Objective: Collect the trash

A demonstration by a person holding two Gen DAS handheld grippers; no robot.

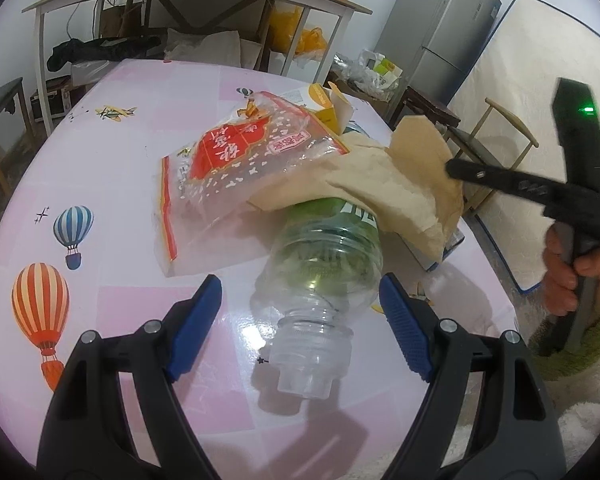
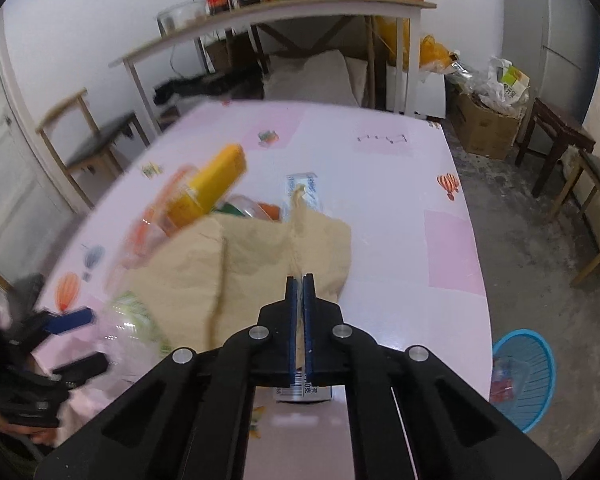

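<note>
The right gripper (image 2: 299, 280) is clamped on a fold of the brown paper bag (image 2: 260, 256), which lies draped over the trash pile near the middle of the table (image 2: 380, 160). The left gripper (image 1: 300, 304) stands wide open, its blue pads on either side of the shoulder of a clear plastic bottle (image 1: 320, 276) that lies on its side with its neck toward the near edge; the pads do not yet press it. Beside the bottle lie a red-printed plastic wrapper (image 1: 236, 160) and a yellow carton (image 1: 324, 108). Lift the bag slowly so the thin paper does not tear and nothing rolls. Close the left pads squarely on the ribbed shoulder, not the slick neck. The blue basket (image 2: 524, 376) on the floor off the right edge looks the likely drop point.
</note>
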